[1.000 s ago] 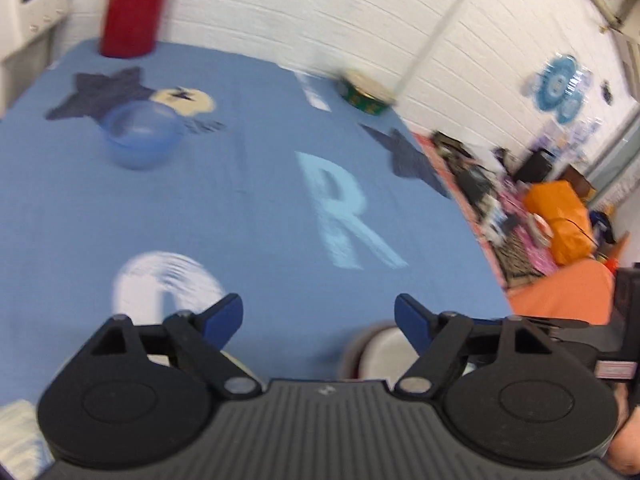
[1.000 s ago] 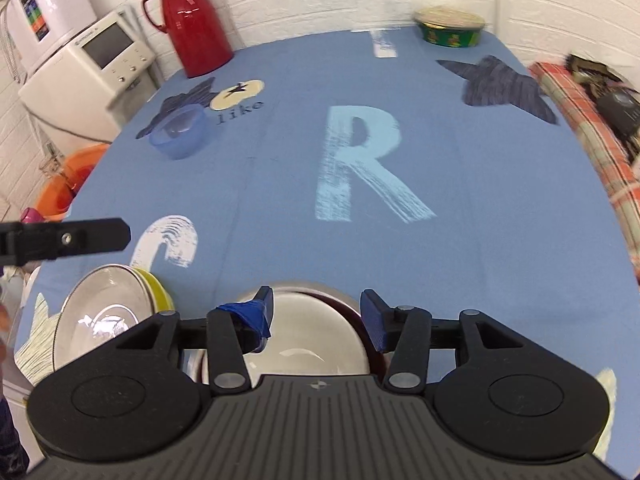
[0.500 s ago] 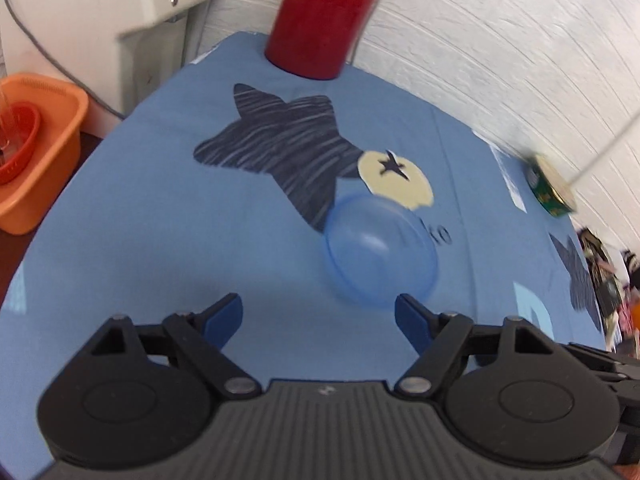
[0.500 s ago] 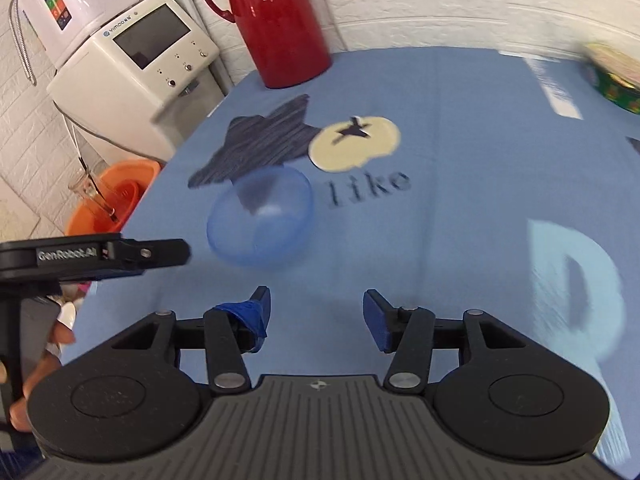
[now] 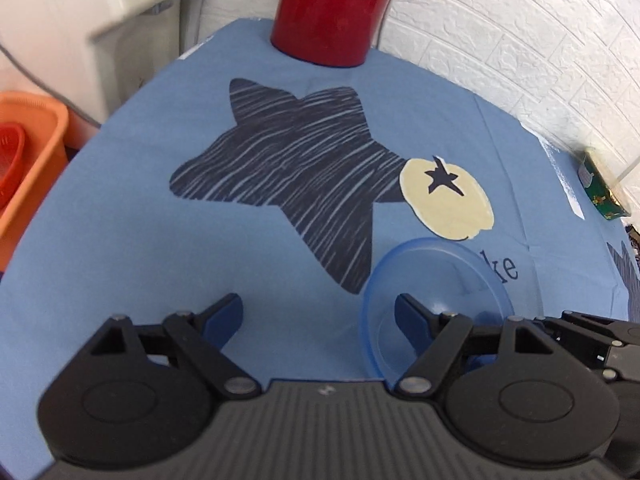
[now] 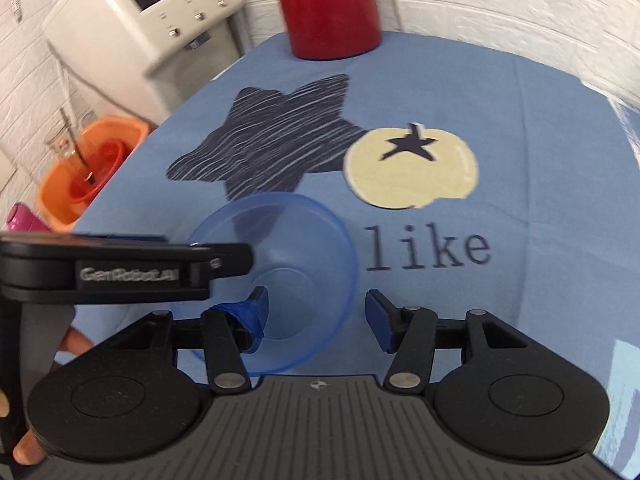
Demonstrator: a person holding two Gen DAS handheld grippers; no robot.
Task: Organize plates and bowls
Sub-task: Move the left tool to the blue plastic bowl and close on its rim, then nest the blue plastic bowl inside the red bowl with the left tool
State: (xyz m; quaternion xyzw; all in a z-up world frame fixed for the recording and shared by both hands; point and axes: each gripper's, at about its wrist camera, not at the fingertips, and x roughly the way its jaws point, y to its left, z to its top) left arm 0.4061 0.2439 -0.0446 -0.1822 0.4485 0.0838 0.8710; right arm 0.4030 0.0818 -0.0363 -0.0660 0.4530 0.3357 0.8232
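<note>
A translucent blue bowl (image 5: 440, 280) (image 6: 296, 240) stands upright on the blue tablecloth (image 5: 120, 240), beside the dark star print. My left gripper (image 5: 320, 314) is open; its right finger reaches over the bowl while its left finger stays outside, so the bowl's left rim lies between them. My right gripper (image 6: 316, 312) is open too. Its taped left finger is inside the bowl and its right finger is outside the right rim. In the right wrist view the left gripper's body (image 6: 120, 268) crosses the bowl's left side. No plates are in view.
A red thermos (image 5: 332, 8) (image 6: 328, 8) stands at the table's far edge, with a white appliance (image 6: 152, 12) behind it. An orange basin (image 5: 28, 152) (image 6: 88, 172) sits below the left edge. A green tin (image 5: 604, 192) is far right. A hand (image 6: 72, 340) holds the left gripper.
Both grippers have moved from the plates at the table's front to the blue bowl by the star print. The bowl's rim now sits between each gripper's fingers. Both stayed open.
</note>
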